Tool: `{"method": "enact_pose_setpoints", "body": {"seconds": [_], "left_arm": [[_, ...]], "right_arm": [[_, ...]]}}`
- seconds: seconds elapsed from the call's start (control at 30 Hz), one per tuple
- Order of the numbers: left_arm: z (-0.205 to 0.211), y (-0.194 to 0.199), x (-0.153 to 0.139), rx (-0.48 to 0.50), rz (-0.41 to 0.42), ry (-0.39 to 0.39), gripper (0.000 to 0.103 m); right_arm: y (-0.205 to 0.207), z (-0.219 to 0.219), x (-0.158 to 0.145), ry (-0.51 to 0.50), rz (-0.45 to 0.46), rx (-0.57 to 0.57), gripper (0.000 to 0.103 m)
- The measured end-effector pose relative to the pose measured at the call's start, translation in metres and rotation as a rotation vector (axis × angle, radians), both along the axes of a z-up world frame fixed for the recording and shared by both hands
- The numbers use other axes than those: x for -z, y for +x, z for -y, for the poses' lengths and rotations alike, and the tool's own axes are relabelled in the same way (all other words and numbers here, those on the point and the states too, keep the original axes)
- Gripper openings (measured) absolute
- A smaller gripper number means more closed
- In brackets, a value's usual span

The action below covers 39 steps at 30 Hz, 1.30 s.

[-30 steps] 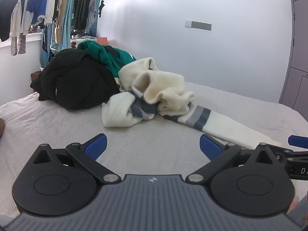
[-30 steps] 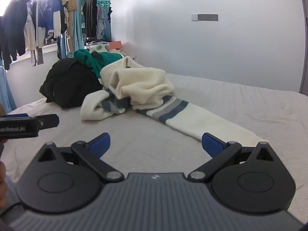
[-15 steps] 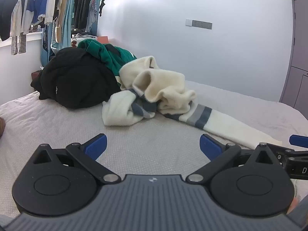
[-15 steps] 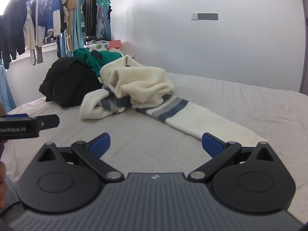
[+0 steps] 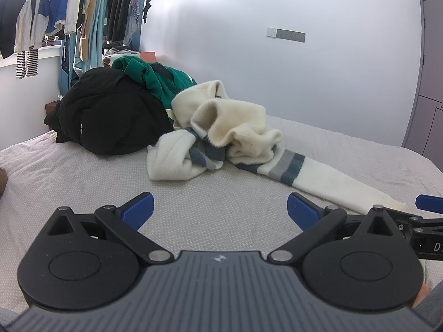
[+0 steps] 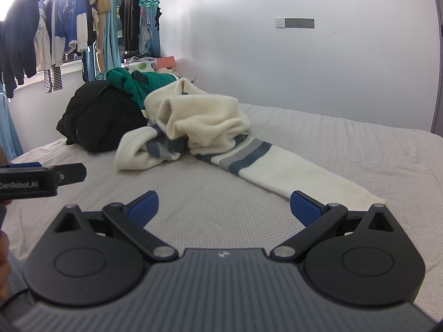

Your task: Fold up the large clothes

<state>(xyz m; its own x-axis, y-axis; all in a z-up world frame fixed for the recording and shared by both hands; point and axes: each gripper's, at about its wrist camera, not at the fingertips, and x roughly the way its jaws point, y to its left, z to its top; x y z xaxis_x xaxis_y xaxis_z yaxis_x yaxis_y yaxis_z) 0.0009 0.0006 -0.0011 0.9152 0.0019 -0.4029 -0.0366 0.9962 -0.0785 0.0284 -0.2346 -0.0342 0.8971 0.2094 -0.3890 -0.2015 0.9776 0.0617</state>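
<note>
Both the left gripper (image 5: 220, 207) and right gripper (image 6: 224, 203) hover spread and empty at lower frame, facing the crumpled cream sweater (image 6: 199, 127) at centre, apparently lining up a first grab

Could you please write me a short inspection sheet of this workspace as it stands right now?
Surface: bed with pale dotted cover, lightly wrinkled.
Job's things: cream sweater crumpled, one striped sleeve stretched out toward the right gripper; black garment and green garment heaped behind it.
Clutter: nothing seen on the bed beyond the clothes.
Grippers: left gripper and right gripper both open, holding nothing.
Cables: thin dark cable at the lower left edge.
Surroundings: hanging clothes, wall sockets.
</note>
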Motion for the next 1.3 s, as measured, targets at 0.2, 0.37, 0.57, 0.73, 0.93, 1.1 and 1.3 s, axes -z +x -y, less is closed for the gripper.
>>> {"method": "enact_pose_setpoints", "body": {"seconds": [0.2,0.37,0.57,0.73,0.93,1.1,1.3], "left_arm": [[0.0011,0.0024,0.0049,0.0,-0.001,0.001,0.103],[0.0007,0.0034,0.0055,0.0,-0.003,0.0,0.103],[0.0013,0.0041,0.0057,0.0,-0.002,0.0,0.103],[0.001,0.0039,0.0055,0.0,-0.002,0.0,0.103],[0.0011,0.0038,0.0054,0.0,-0.003,0.0,0.103],[0.0007,0.0051,0.0068,0.002,-0.002,-0.002,0.103],[0.0,0.0055,0.009,0.001,-0.003,-0.002,0.103]], "right_arm": [[-0.0006,-0.0017,-0.001,0.0,0.0,0.0,0.103],[-0.0009,-0.0027,-0.0007,-0.001,-0.001,-0.001,0.103],[-0.0012,-0.0047,-0.0005,-0.002,-0.001,0.001,0.103],[-0.0015,-0.0051,0.0008,-0.002,-0.001,0.001,0.103],[-0.0014,-0.0049,0.0003,-0.002,-0.003,0.0,0.103],[-0.0017,-0.0049,0.0004,-0.002,-0.004,0.001,0.103],[-0.0013,-0.0074,0.0025,-0.002,-0.004,0.001,0.103]]}}
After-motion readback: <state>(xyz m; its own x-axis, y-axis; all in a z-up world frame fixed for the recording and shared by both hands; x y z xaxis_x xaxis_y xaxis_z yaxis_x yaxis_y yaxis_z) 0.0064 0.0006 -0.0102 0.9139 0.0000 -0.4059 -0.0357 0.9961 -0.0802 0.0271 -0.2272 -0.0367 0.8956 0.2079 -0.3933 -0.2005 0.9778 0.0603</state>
